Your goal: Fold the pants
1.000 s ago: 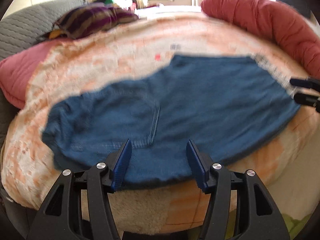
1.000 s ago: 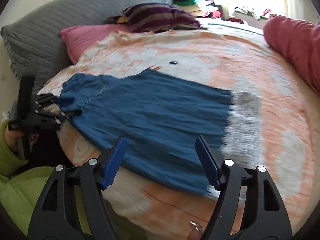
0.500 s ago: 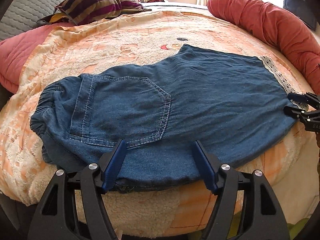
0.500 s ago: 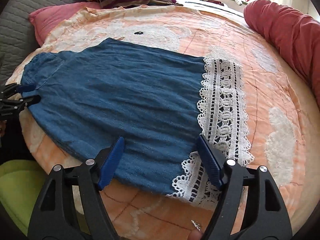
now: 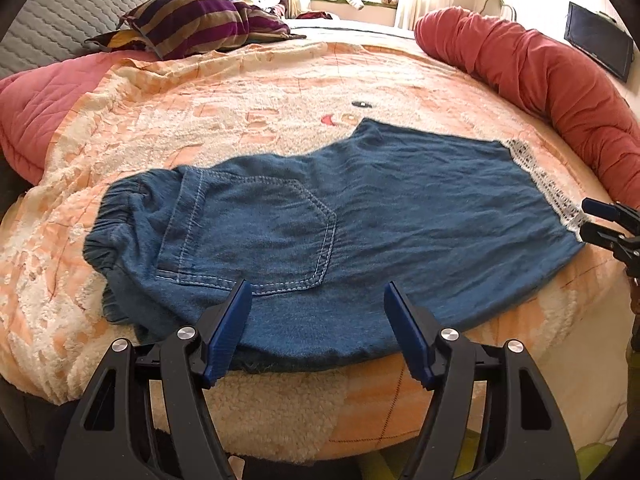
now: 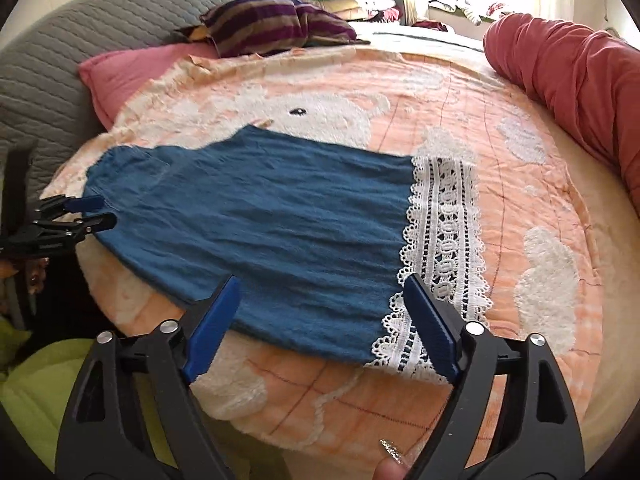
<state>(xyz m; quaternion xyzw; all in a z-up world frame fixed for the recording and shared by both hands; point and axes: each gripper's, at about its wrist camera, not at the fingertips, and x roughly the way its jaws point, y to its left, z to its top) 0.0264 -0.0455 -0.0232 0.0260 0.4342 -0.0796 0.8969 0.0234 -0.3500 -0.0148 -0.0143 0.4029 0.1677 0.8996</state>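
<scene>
You have the pants (image 5: 360,216) laid flat across the near part of the blanket (image 5: 260,128), already doubled leg on leg, waistband toward your left and lace hem (image 6: 444,240) toward your right, so each end sits in front of one tool. Your left gripper (image 5: 318,332) hangs just over the near edge below the back pocket (image 5: 256,232), fingers spread wide, holding nothing. Your right gripper (image 6: 320,320) is equally wide and empty at the hem corner. That spacing suggests you are set to pinch both ends and bring hem to waistband; the near edge overhangs the bed slightly, so it could slide
</scene>
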